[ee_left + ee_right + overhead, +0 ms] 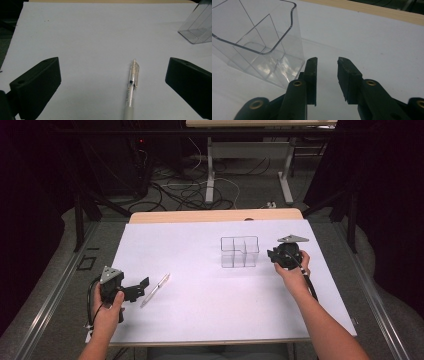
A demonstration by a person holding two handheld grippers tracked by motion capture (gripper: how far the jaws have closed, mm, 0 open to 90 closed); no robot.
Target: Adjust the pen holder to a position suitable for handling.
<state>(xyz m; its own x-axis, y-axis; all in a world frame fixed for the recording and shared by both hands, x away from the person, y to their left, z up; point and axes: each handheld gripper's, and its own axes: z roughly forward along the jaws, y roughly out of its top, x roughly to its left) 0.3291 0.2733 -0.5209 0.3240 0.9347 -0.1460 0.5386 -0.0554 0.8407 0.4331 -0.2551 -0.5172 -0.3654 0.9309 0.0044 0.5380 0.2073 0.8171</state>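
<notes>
I see the desk (200, 320) across the middle of the high view, white-topped. Right of centre stands the clear divided organizer (240, 251) — upright, empty compartments. My right gripper (272, 255) sits just beside its right wall; its jaws stand a narrow gap apart with nothing between them, not touching the organizer. At lower left my left gripper (145, 284) has its jaws wide open, gripping nothing — the pen (155, 290) lies flat on the desk just ahead, between them, untouched.
</notes>
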